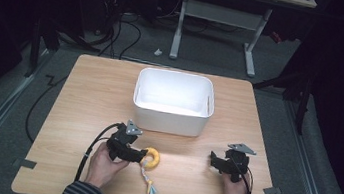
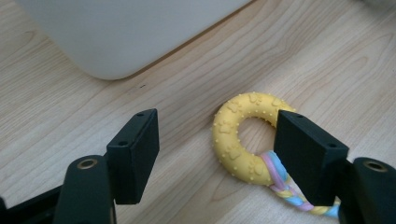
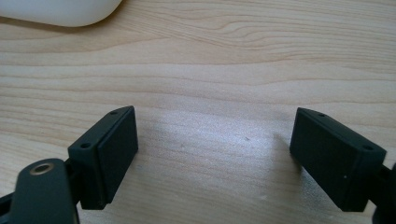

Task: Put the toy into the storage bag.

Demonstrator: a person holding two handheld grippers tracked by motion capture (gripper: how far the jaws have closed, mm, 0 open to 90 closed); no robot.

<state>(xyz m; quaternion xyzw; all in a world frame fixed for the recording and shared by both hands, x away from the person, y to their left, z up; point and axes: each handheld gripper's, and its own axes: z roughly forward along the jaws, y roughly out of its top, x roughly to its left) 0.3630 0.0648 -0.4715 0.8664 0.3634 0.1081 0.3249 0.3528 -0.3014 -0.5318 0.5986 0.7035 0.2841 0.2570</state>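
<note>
**Yellow ring toy between my left jaws, right claw idle**

The yellow ring toy (image 1: 152,158) lies flat on the wooden table (image 1: 84,95), low and just left of centre in the high view. Its rubber surface carries raised dots and small paw prints; I can read no brand or writing anywhere. A braided pastel rope (image 1: 149,184) is tied through the ring and trails toward the bottom edge, so the toy's long axis runs from ring to rope, angled slightly right.

My left gripper (image 1: 141,155) is spread wide, grasping nothing; in the left gripper view the ring (image 2: 236,137) sits between the jaws, close against the right-hand one.

My right gripper (image 1: 213,160), at lower right, is likewise released, bare wood between its jaws.

The white bin (image 1: 172,102) stands above the toy, mid-frame.
</note>
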